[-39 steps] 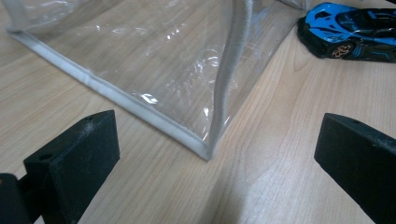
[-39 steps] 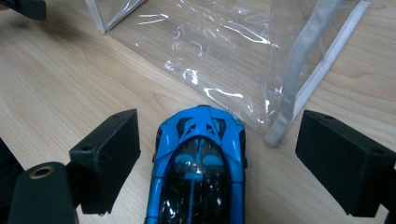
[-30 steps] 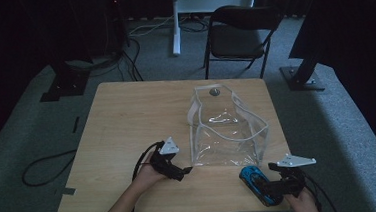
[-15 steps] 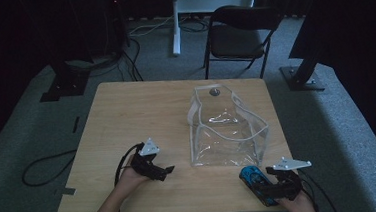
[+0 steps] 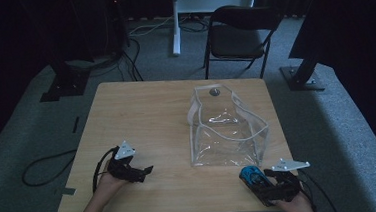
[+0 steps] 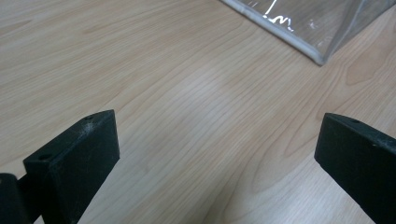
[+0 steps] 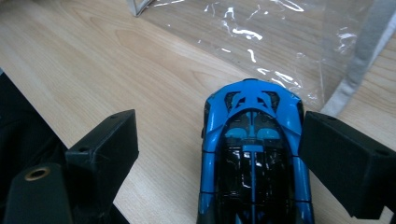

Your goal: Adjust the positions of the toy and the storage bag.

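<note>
Right gripper view shows the toy car (image 7: pixel 254 154) lying on the table (image 7: pixel 116 60) between the spread jaws of the right gripper (image 7: pixel 224 158), touching one, nose toward the clear bag (image 7: pixel 280 42) just ahead.

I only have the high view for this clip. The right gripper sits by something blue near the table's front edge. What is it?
Observer: A blue toy car with a black cabin, seen from above in the right gripper view.
Operator: Is the right gripper clamped on it?
Observer: No. The right gripper is open: one jaw sits right against the car's side, the other stands well off it, with bare table between.
Operator: And the left gripper, anything in it?
Observer: Nothing. The left gripper is wide open over bare wood, with a corner of the clear plastic bag ahead of it.
</note>
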### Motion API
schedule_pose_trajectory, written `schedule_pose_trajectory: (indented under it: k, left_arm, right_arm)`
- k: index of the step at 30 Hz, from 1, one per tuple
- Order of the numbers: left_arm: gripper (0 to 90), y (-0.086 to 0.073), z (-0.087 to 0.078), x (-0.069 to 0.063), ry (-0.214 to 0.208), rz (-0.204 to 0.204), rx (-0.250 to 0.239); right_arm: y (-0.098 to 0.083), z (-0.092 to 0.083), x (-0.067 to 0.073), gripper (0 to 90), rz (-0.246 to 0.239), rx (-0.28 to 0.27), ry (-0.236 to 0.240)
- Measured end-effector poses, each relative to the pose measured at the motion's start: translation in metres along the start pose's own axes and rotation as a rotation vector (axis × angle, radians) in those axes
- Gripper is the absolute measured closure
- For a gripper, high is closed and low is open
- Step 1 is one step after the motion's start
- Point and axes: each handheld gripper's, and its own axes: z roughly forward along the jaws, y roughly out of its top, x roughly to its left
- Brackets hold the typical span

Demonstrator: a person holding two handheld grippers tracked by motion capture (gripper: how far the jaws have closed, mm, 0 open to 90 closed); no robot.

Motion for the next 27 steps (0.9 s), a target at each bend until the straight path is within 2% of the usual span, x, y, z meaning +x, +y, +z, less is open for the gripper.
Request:
schedule_pose_trajectory:
  k: [4,13,15,16,19,27]
  left_arm:
    - [0.6,-0.008,-0.006,0.006,0.024,-0.011,0.005]
    - [0.6,-0.047,-0.026,0.021,0.073,-0.094,0.021]
    - [0.6,-0.049,-0.028,0.023,0.08,-0.101,0.023]
    - [0.6,-0.057,-0.032,0.026,0.092,-0.122,0.018]
    - [0.6,-0.064,-0.038,0.029,0.114,-0.137,0.014]
    - [0.6,-0.077,-0.049,0.033,0.156,-0.148,0.028]
  right_arm:
    - [0.0,0.002,0.001,11.7,-0.005,0.005,-0.006]
    - [0.002,0.01,0.003,11.7,-0.023,0.038,-0.023]
    - [0.002,0.011,0.004,11.7,-0.026,0.039,-0.024]
    - [0.002,0.011,0.004,11.7,-0.029,0.04,-0.027]
    - [0.004,0.015,0.005,11.7,-0.039,0.052,-0.036]
    - [0.003,0.019,0.005,11.7,-0.045,0.069,-0.054]
